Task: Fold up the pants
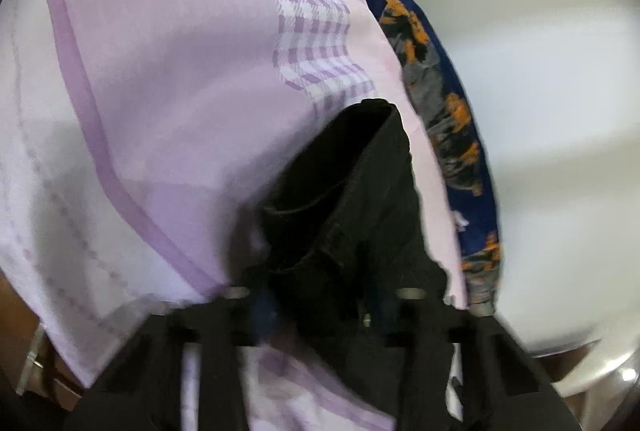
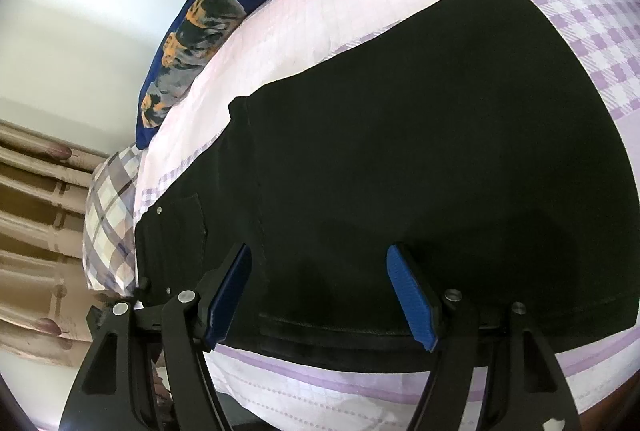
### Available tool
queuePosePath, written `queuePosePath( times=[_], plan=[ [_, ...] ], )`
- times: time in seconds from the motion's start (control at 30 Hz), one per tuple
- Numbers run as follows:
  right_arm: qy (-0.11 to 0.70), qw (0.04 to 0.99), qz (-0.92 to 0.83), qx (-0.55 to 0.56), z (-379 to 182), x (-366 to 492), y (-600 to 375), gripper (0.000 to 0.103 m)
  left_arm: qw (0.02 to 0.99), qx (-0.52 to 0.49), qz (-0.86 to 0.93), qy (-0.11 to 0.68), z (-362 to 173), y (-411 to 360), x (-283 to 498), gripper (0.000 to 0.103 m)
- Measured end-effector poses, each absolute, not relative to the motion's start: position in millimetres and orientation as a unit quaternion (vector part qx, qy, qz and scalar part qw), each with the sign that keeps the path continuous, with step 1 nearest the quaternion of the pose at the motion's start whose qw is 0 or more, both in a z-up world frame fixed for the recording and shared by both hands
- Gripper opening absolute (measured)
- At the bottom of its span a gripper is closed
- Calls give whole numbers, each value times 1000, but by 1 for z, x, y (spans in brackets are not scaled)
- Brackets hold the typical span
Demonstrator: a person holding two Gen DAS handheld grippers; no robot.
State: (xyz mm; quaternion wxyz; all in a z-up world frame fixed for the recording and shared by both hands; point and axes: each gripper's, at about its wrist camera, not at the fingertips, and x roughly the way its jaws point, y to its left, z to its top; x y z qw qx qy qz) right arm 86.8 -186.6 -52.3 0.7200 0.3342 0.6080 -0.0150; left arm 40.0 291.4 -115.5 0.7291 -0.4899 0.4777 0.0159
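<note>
Both wrist views look down close at the pants (image 2: 400,151) on the bed (image 1: 140,111)

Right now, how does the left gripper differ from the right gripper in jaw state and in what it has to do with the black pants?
The left gripper has bunched black pants fabric between its fingers, apparently gripped; the right gripper stands open, nothing pinched. The left view is blurred; the right is sharp, showing blue pads over flat fabric. Both are at the pants on the lilac checked bedsheet.

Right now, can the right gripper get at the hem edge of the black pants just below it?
Probably yes. The right gripper is open, its blue fingers spread over the black pants, with the hem edge lying flat between them and nothing in the way.
</note>
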Motion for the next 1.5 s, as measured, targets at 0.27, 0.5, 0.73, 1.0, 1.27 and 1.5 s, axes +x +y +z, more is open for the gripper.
queuePosePath(
  times=[0.27,0.5,0.73,1.0,1.27,1.5],
  plan=[
    [593,724,-18,353,-47,81,-199,68,778,-426,7,462,-78,271,45,24],
    [576,730,-21,369,-43,75,-212,68,815,-348,-2,464,-52,244,56,24],
    [557,733,-25,390,-41,68,-224,68,861,-200,-5,468,-31,196,64,23],
    [542,744,-12,391,-31,69,-228,68,878,-110,-10,466,-11,152,77,23],
    [523,760,-11,385,-7,71,-237,68,886,-68,-51,455,11,105,85,23],
    [492,787,-47,370,24,67,-259,68,885,-54,-99,452,23,61,89,23]
  ],
)
